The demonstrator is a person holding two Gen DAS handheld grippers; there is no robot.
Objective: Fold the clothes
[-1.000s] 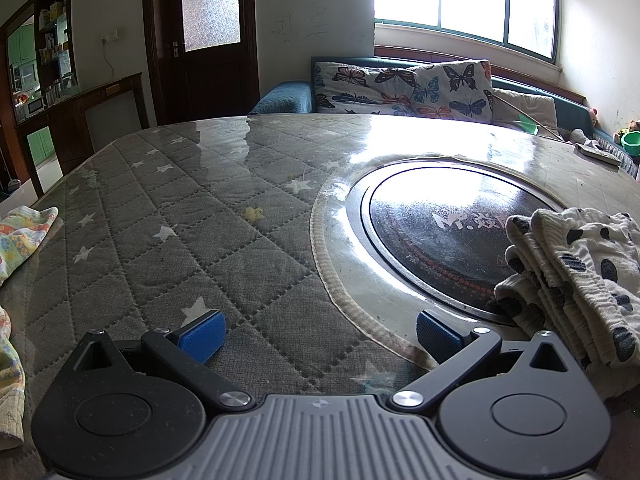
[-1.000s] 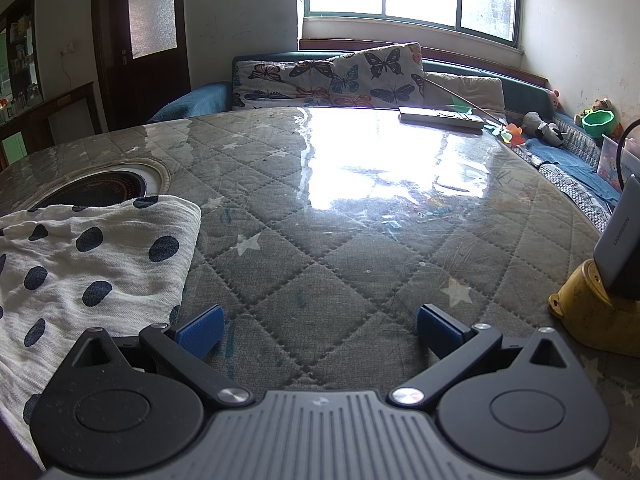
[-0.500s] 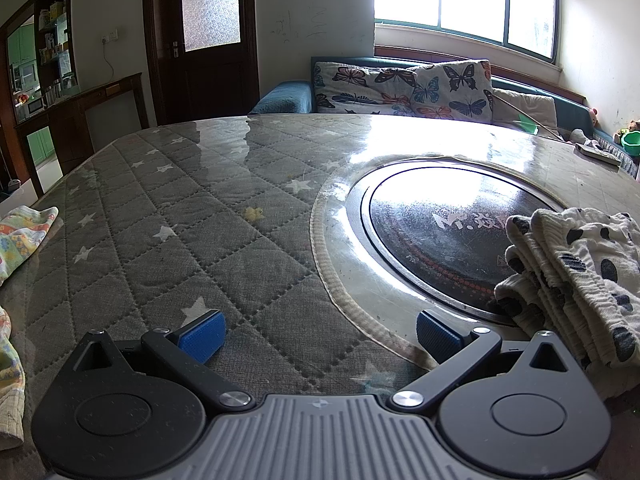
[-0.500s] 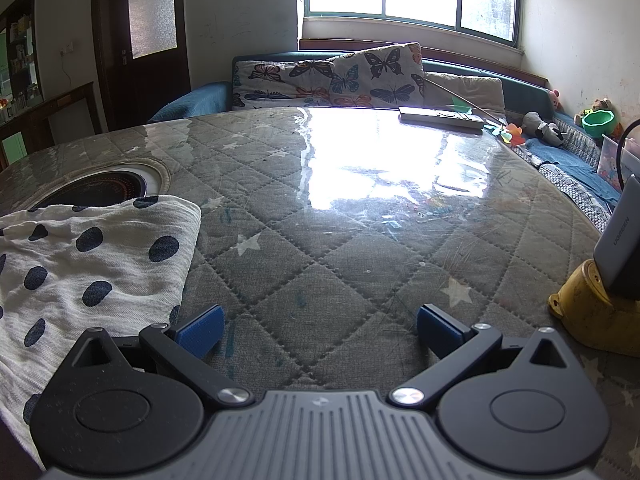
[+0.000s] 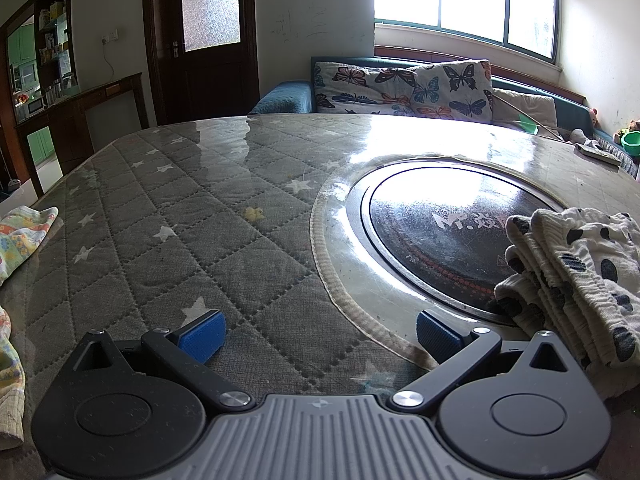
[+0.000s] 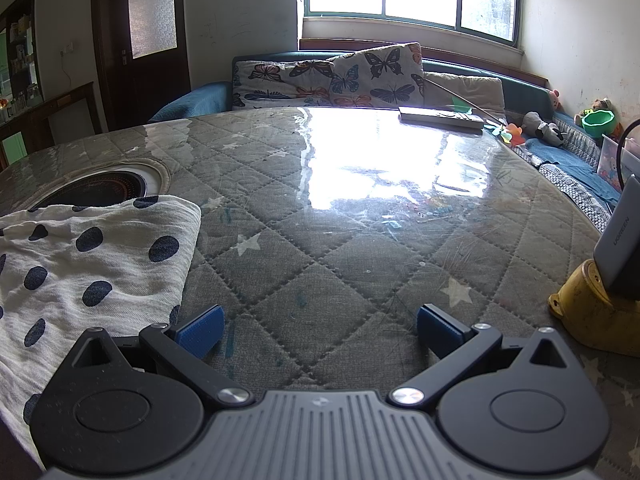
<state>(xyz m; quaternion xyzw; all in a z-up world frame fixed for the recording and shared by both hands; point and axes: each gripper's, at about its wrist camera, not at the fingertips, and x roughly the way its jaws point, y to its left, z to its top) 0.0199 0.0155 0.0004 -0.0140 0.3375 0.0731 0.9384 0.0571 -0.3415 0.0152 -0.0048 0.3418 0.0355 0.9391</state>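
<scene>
A white garment with dark polka dots [image 5: 576, 276] lies folded at the right of the left wrist view, its layered edge over the rim of the round black hob [image 5: 452, 232]. My left gripper [image 5: 318, 334] stands open just left of it, nothing between its blue pads. In the right wrist view the same polka-dot garment [image 6: 88, 264] lies flat at the left, and my right gripper [image 6: 320, 330] is open over bare table beside its right edge. A second, pastel patterned cloth [image 5: 20, 236] lies at the table's far left edge.
The table [image 6: 340, 240] has a grey quilted star cover under glass. A yellow stand holding a grey device [image 6: 600, 296] sits at the right edge. A remote control [image 6: 440, 118] lies at the far side. A sofa with butterfly cushions [image 5: 404, 88] stands behind.
</scene>
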